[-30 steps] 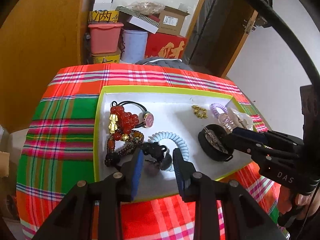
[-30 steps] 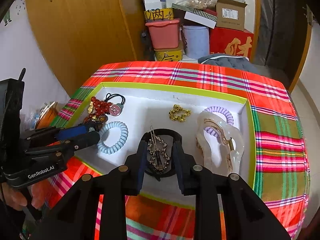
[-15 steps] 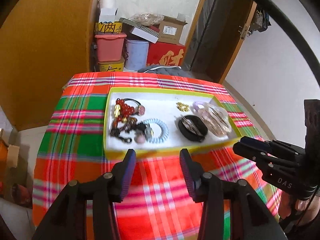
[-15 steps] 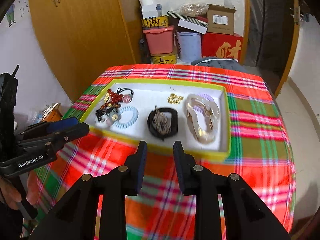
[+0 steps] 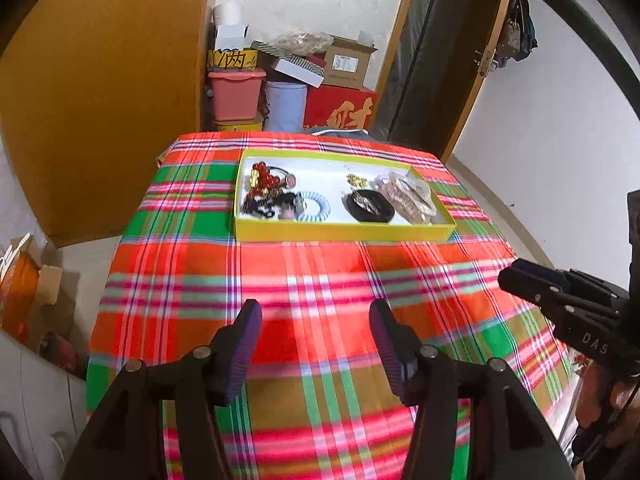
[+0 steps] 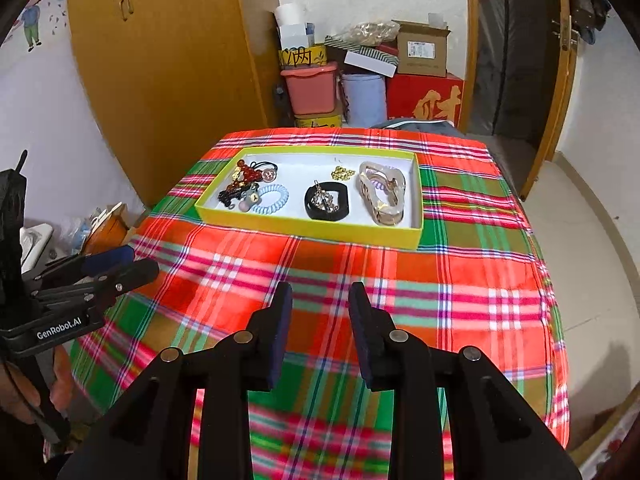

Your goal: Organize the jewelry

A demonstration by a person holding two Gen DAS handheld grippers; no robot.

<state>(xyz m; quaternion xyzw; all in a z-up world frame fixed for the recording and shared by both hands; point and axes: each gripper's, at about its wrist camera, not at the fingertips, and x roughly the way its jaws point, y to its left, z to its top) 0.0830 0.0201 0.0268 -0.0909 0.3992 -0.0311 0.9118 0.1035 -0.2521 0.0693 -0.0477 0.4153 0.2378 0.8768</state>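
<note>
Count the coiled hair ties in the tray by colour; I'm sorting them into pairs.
Light blue coil tie: 1
Lilac coil tie, mostly hidden behind the clear claw clip: 1
Total in the yellow tray: 2

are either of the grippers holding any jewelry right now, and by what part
No. The left gripper and right gripper are both open and empty above the plaid cloth; all the jewelry lies in the yellow tray.

Light: bright, even, daylight-like; colours saturated.
Shadows: soft, faint under the tray (image 6: 304, 222).
Glare: pale wash on wall at 12 o'clock.
Blur: cloth (image 5: 320, 280) smeared near fingers.
Distortion: fisheye bending, dark corners.
</note>
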